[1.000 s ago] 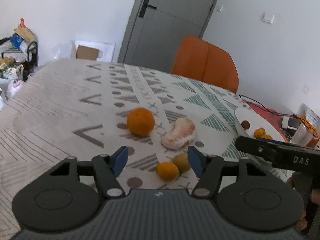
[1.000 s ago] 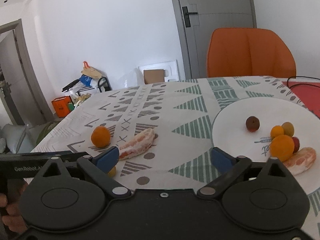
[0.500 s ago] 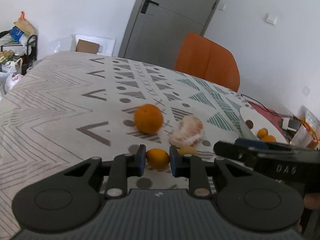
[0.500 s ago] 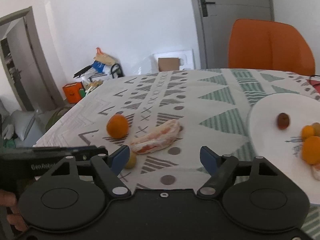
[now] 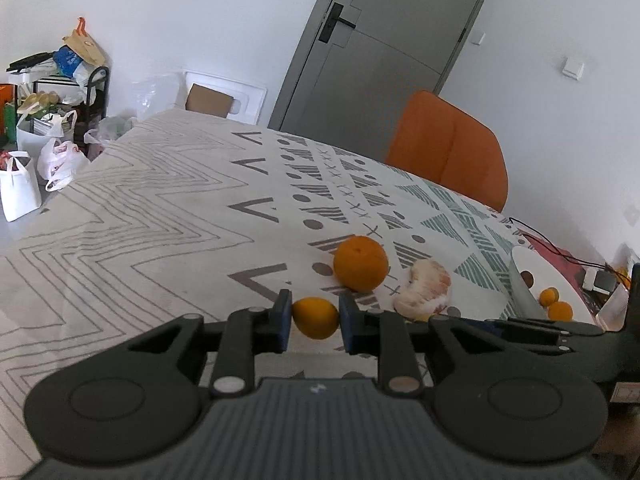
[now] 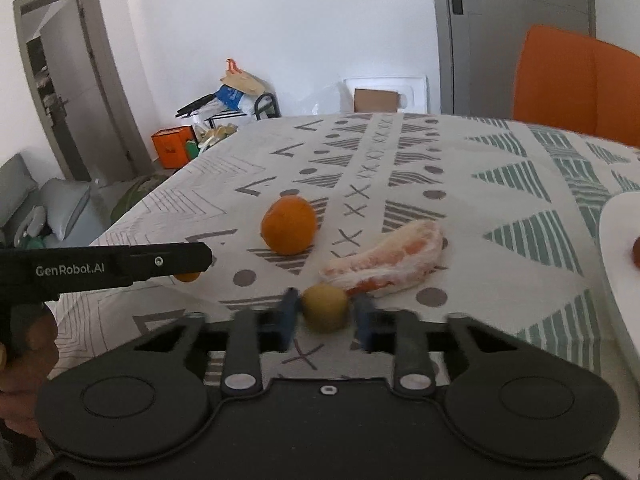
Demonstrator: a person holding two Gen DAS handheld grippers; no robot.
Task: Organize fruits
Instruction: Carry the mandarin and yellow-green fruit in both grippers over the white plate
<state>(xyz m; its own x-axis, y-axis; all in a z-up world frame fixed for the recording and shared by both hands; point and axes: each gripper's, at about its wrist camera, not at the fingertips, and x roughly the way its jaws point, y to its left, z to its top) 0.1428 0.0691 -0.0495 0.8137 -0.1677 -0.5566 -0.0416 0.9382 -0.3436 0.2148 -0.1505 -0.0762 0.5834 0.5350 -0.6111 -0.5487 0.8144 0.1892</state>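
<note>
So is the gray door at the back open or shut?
Shut. The gray door sits flush in its frame in both views, with no gap showing and its black handle level.

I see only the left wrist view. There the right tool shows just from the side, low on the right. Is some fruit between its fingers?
Observer: Yes. In the right wrist view the right tool is closed on a small yellow-green fruit.
Operator: Thank you. Is anything near it that the tool may push?
Observer: The peeled citrus segment lies just behind the tool's right finger. Its near tip is very close to it, and I cannot tell if they touch.
</note>
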